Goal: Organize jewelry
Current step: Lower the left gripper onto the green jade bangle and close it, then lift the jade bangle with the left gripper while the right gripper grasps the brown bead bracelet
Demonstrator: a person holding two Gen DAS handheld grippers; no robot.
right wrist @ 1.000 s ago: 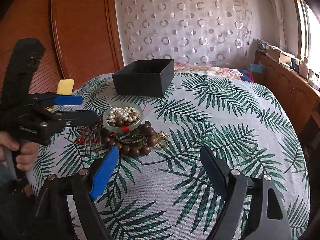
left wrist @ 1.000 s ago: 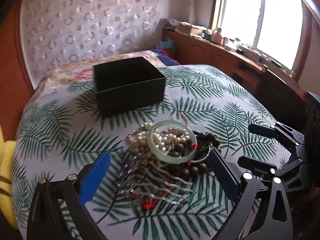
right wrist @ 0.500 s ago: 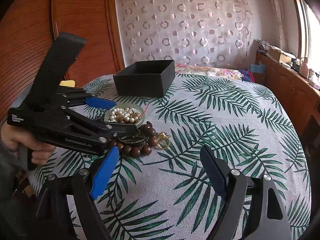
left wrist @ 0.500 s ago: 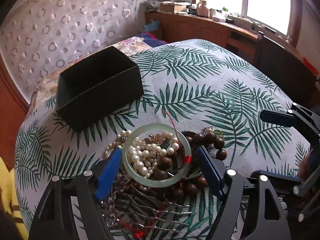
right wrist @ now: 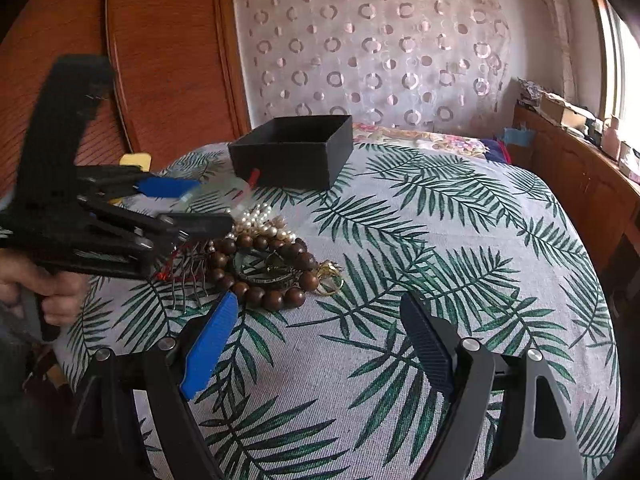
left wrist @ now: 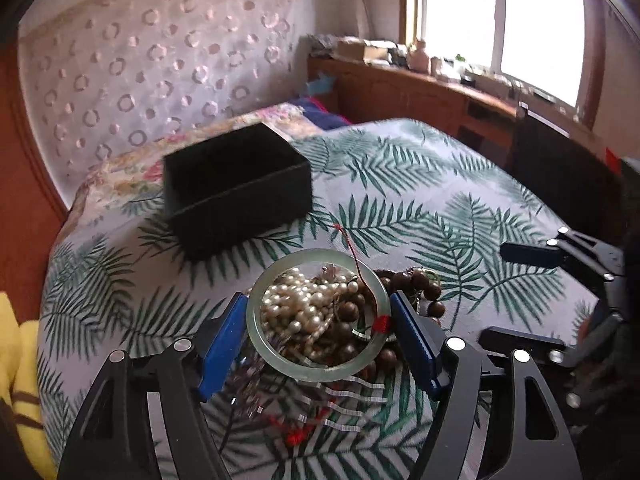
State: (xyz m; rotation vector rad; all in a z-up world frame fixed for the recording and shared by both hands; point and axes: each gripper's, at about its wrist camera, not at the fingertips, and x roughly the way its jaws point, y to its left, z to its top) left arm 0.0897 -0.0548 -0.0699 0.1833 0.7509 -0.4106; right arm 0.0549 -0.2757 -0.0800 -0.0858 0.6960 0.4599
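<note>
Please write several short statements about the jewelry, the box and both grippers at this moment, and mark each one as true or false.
1. The left gripper grips the pale green jade bangle. True.
2. The open black square box holds pearls. False: no pearls show inside it; the white pearl strand lies on the leaf-print bedspread.
3. The right gripper is open and holds nothing. True.
4. The brown wooden bead bracelet hangs from the right gripper. False: it lies on the bedspread.
</note>
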